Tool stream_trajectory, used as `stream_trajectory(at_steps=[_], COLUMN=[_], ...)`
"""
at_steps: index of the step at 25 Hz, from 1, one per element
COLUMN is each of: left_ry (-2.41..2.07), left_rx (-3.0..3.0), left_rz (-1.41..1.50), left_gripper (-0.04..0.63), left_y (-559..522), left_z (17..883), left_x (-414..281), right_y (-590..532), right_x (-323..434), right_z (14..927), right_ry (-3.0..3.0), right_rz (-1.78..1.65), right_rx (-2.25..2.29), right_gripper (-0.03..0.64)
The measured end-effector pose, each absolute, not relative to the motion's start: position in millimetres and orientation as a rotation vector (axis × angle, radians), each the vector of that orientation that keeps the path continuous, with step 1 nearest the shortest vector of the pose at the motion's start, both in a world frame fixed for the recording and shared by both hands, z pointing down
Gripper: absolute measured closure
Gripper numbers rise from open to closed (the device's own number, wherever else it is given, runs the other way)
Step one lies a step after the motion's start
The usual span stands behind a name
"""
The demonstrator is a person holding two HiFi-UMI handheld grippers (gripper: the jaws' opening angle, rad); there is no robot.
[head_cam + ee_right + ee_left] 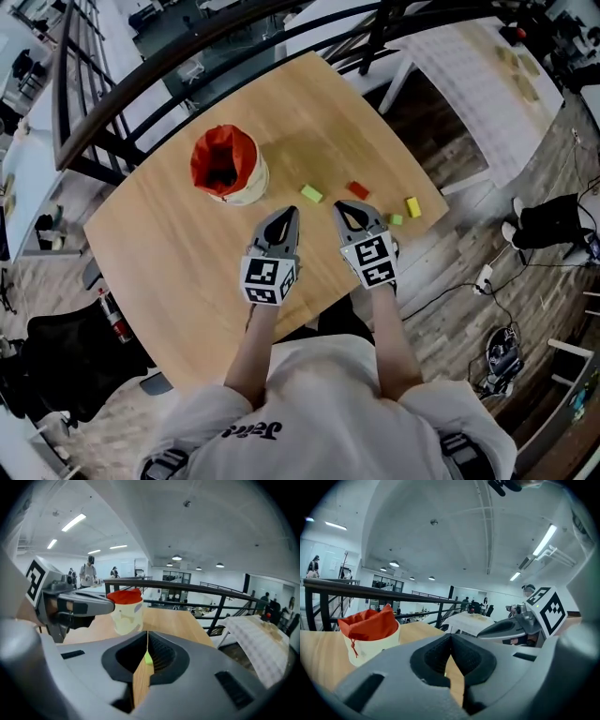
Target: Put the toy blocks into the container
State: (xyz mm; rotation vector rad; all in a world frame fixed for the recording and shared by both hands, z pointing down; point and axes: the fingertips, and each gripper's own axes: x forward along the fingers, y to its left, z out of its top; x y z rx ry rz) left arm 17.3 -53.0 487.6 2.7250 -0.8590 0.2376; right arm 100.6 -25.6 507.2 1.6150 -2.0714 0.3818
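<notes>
— While hovering over the wooden table [169,244]: left gripper [286,216], right gripper [345,208]?
— Both closed tight, empty. Toy blocks [311,194] scattered at one o'clock of them; red-lined container [228,164] at eleven.

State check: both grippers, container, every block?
Left gripper: shut, empty.
Right gripper: shut, empty.
Container: upright, top open.
Green block: loose on table.
Red block: loose on table.
Yellow block: loose on table.
Small green block: loose on table.
</notes>
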Motion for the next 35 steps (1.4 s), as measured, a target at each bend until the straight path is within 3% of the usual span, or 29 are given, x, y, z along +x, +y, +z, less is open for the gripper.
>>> stream_trajectory(at_steps=[6, 8, 9, 23, 35], left_ry=[-0.863, -0.864, -0.865, -0.776, -0.796], left_rx=[2.682, 2.671, 2.666, 2.663, 2.65], left_rz=[0.294, 0.321, 0.334, 0.478, 0.451], left_gripper=[0.588, 0.588, 0.588, 0.588, 0.588], left_y=[-79.3, -87.6, -91.8, -107.9, -104.1], left_z=[522.1, 534.0, 540.2, 585.8, 580.6], left_x=[25.4, 24.1, 23.4, 25.0, 13.5], right_y=[-55.0, -64.1, -68.9, -98.7, -99.9], right_x=[99.7, 97.2, 96.1, 93.0, 95.8], right_z=[571.6, 594.3, 605.3, 714.0, 722.5], right_ry=[-2.036, -2.016, -2.006, -1.888, -1.83], right_rz=[0.499, 0.52, 0.522, 0.581, 0.505], right_rx=[1.435, 1.358, 1.32, 1.081, 0.974], right_gripper=[0.588, 0.458, 0.453, 0.453, 0.482])
